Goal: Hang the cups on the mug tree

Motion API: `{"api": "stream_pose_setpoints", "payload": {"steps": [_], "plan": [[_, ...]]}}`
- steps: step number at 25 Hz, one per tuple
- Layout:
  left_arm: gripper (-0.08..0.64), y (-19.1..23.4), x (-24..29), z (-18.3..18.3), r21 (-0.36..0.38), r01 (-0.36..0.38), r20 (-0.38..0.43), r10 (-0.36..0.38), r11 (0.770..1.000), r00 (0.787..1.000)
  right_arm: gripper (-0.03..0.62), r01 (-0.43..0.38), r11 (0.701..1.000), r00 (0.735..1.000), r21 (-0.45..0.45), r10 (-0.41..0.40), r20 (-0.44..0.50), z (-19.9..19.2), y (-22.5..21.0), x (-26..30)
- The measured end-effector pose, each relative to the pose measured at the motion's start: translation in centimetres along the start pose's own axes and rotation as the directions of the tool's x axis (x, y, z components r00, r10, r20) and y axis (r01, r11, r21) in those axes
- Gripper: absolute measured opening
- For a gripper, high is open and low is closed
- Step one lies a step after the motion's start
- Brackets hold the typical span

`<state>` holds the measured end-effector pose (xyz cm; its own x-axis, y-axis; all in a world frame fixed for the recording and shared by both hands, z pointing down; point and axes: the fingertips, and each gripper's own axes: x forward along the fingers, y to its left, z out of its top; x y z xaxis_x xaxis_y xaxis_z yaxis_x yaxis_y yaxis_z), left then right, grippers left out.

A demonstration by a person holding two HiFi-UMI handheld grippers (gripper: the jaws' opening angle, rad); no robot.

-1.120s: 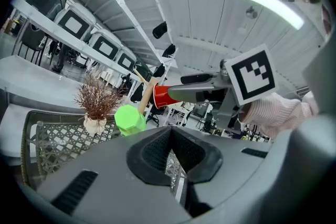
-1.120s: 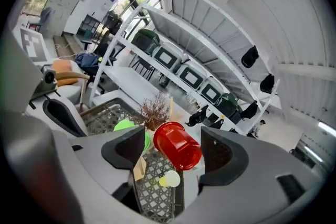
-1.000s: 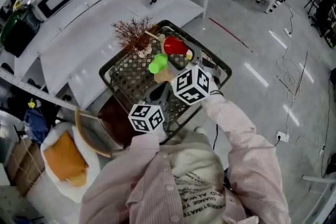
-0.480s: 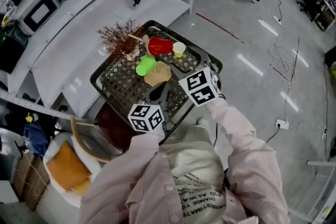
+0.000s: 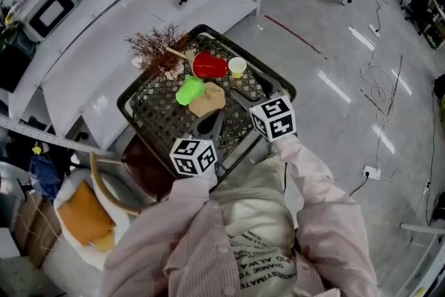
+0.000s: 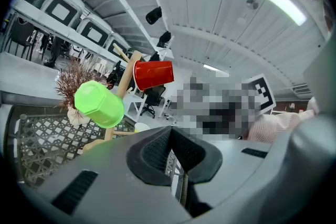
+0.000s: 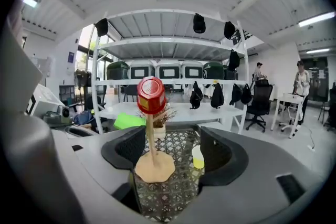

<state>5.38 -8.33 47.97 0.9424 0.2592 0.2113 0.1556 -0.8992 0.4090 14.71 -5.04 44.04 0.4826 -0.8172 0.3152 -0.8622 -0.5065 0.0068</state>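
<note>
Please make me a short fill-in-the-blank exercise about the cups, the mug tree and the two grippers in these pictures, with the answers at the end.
1. Besides the red cup, the mug tree carries one cup of the colour ____.
2. The loose cup standing on the mesh table has the colour ____.
3. The jaws of the left gripper are pressed ____.
4. The jaws of the right gripper are ____ and grip nothing.

Missing words: green; yellow; together; open.

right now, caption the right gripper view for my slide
Open right hand-held gripper frames mug tree bearing red cup; yellow cup beside
</note>
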Motion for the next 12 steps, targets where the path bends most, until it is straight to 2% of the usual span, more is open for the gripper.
{"api": "stream_pose_setpoints", "payload": {"steps": [7,12], "plan": [[-0.002,0.0,4.9,-0.6,-0.019,-0.047,-0.02,0.047,0.999,0.999,0.313,-0.071,0.997,0.996,0.043,0.073,-0.043,-3.9,-4.0,3.7],[-0.002,-0.8,9.0,-1.5,-0.041,-0.116,-0.029,0.115,0.992,0.993,0.313,-0.15,0.986,0.983,0.076,0.157,-0.099,-7.2,-7.2,6.4]]}}
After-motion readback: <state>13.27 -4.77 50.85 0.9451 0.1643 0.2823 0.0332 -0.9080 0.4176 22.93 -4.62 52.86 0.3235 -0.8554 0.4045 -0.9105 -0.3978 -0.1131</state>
